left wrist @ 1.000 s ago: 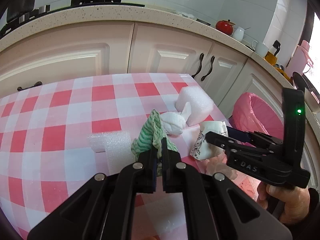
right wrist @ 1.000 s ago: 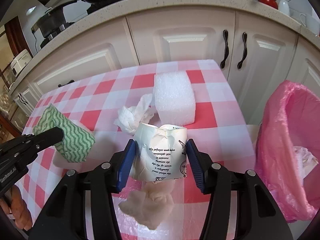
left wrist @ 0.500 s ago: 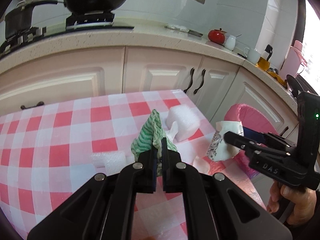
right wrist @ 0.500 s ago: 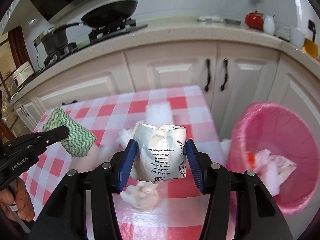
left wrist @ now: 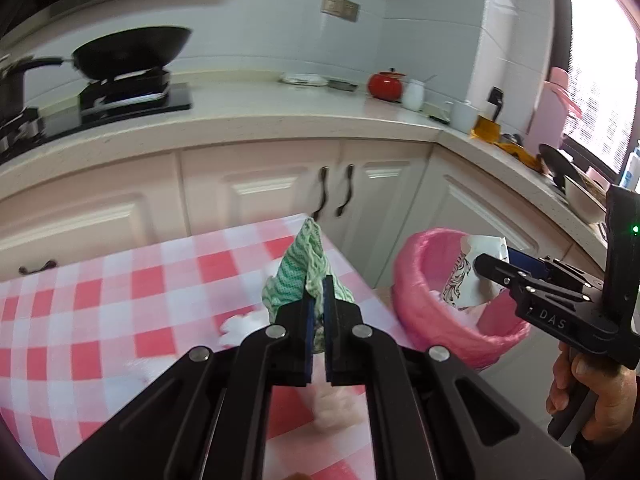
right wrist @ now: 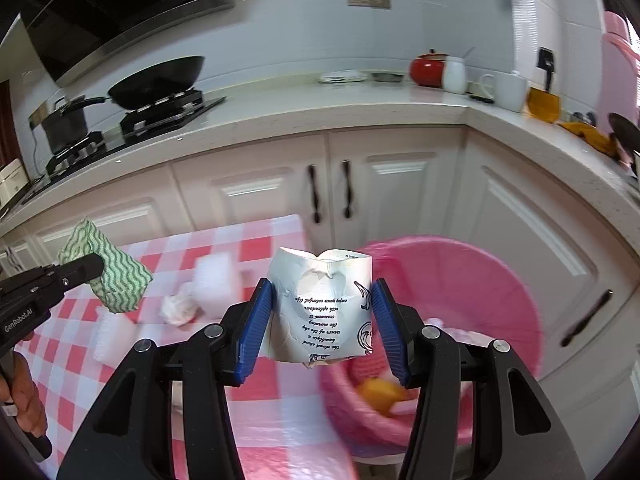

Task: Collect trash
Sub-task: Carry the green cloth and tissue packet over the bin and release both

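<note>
Right tongs [right wrist: 320, 320] clamp the crumpled paper cup [right wrist: 322, 308], held up above the near rim of the pink bin [right wrist: 480, 280]. Left tongs [left wrist: 316, 320] pinch the green wavy cloth [left wrist: 308, 268] shut, lifted over the checked counter [left wrist: 120, 300], with a tissue wad [right wrist: 178, 308] and foam block [right wrist: 212, 276] below

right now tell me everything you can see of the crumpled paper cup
The crumpled paper cup is white and creased, its rim dented inward, with dark blue script and swirl motifs printed upside down. The right gripper is clamped on it, a blue pad pressing each side. In the left wrist view it hangs over the pink-lined trash bin, touching nothing else.
</note>
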Motion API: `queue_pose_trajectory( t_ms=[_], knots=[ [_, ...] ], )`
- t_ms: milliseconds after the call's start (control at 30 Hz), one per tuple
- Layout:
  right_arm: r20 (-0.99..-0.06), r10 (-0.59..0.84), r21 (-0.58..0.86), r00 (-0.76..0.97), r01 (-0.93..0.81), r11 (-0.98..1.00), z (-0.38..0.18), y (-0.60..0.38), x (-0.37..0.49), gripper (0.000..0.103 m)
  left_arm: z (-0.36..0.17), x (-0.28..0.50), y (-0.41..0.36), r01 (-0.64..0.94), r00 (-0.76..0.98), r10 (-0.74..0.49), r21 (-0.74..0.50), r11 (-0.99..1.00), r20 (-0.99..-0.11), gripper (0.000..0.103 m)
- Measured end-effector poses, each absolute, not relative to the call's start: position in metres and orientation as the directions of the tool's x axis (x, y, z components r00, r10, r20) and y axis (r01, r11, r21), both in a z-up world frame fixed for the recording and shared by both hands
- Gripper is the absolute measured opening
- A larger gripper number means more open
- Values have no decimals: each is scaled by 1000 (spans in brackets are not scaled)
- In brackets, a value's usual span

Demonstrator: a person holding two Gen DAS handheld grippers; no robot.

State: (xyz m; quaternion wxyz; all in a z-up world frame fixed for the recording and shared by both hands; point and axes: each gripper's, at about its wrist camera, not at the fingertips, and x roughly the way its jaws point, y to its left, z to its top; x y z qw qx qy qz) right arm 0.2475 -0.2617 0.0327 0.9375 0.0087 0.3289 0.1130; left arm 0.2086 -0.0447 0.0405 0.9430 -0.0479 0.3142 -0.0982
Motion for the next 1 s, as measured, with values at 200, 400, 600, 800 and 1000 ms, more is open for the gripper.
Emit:
queue_pose_trajectory(
  t_ms=[200, 400, 600, 800, 1000],
  knots=[
    [-600, 155, 78, 785, -136, 988, 37, -304, 249, 50, 49, 221, -85, 224, 782, -266, -144, 964, -564, 4],
    [-597, 106, 65, 795, -84, 994, 35, -339, 257, 50, 51, 235, -125, 288, 767, -319, -145, 947, -557, 4],
    [-604, 77, 65, 793, -48, 997, 26, -366, 265, 50, 47, 248, -166, 344, 742, -363, -144, 928, -563, 4],
    [-601, 65, 75, 797, -24, 997, 23, -385, 271, 50, 40, 262, -199, 386, 715, -389, -137, 912, -581, 4],
    [-601, 50, 84, 797, 1, 996, 20, -401, 274, 51, 36, 276, -220, 406, 696, -403, -138, 904, -594, 5]
  ],
)
